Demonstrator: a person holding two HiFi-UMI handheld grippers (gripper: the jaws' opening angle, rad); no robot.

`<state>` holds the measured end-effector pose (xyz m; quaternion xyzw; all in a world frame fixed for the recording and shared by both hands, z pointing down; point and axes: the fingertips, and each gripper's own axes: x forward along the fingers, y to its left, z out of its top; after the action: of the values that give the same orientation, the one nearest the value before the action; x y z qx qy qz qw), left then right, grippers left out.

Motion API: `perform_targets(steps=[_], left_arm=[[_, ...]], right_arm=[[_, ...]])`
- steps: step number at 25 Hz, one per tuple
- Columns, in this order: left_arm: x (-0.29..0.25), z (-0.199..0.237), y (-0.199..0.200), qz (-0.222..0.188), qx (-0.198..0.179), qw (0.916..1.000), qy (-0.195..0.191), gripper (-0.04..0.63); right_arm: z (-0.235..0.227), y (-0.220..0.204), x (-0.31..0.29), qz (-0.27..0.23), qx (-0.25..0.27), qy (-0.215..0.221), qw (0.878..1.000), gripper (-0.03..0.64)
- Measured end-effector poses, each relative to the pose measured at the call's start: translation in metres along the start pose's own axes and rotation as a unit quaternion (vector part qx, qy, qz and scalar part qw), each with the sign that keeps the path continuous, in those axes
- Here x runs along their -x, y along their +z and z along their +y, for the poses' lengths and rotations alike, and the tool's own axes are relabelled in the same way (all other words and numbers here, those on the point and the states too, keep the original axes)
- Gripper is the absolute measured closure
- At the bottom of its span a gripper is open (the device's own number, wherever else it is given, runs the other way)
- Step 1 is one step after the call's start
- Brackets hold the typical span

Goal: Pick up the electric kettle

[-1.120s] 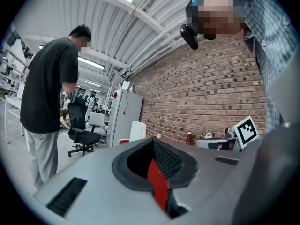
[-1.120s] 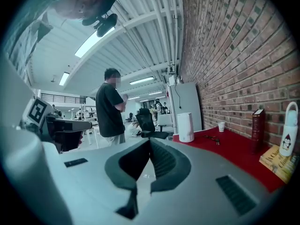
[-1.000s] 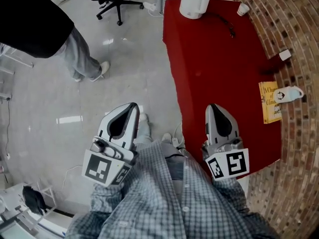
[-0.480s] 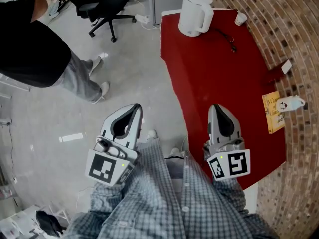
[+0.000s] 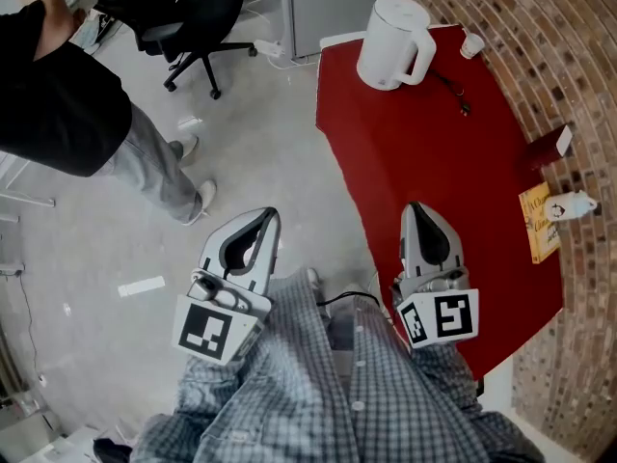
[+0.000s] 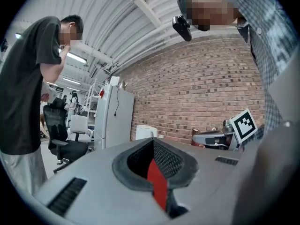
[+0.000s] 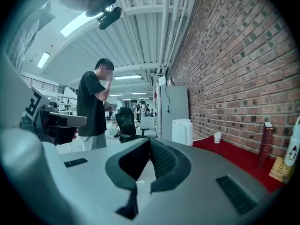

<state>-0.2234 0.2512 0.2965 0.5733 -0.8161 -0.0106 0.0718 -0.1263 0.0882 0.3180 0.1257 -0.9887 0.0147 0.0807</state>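
The left gripper (image 5: 262, 216) is found with its jaws brought together at the tips, and nothing is gripped or touched by it; it is held over the grey floor (image 5: 251, 152), just beside the near edge of the red table (image 5: 434, 172). The right gripper (image 5: 416, 208) is likewise found with its jaws closed and empty, and it is held above the near part of the table. One white electric kettle (image 5: 390, 29) is recorded, standing upright at the far end of the table near its left corner, with its handle turned toward the brick wall (image 5: 540, 46). It is well apart from both grippers. Also counted on the table are one small white cup (image 5: 471, 43) close to the wall, one dark cable (image 5: 453, 90) lying near the kettle, one red container (image 5: 557, 143), one yellow book (image 5: 538, 222), and one small white bottle (image 5: 567, 204) by the book. On the floor, one black office chair (image 5: 188, 17) and one bystander (image 5: 58, 104) are noted.
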Motion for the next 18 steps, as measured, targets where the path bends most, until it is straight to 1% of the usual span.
perform_targets(steps=[3, 6, 9, 13, 15, 18], left_arm=[[-0.010, 0.013, 0.002, -0.006, 0.005, 0.9999, -0.012, 0.594], [-0.021, 0.022, 0.001, -0.004, 0.014, 0.9997, -0.022, 0.594], [-0.037, 0.028, 0.002, -0.006, 0.013, 0.9995, -0.027, 0.594], [-0.060, 0.038, 0.004, -0.004, 0.003, 0.9997, -0.025, 0.594], [-0.075, 0.046, 0.006, -0.003, -0.002, 0.9998, -0.022, 0.594], [-0.105, 0.057, 0.012, -0.007, 0.001, 0.9998, -0.020, 0.594]], right_arm=[[-0.001, 0.000, -0.010, 0.009, 0.006, -0.026, 1.000, 0.611], [-0.007, 0.002, -0.018, 0.017, 0.011, -0.036, 0.999, 0.611], [-0.019, 0.005, -0.029, 0.017, 0.014, -0.045, 0.999, 0.611], [-0.041, 0.007, -0.051, 0.025, 0.023, -0.068, 0.997, 0.611], [-0.051, 0.009, -0.064, 0.022, 0.019, -0.069, 0.997, 0.611], [-0.071, 0.012, -0.087, 0.021, 0.010, -0.068, 0.997, 0.611]])
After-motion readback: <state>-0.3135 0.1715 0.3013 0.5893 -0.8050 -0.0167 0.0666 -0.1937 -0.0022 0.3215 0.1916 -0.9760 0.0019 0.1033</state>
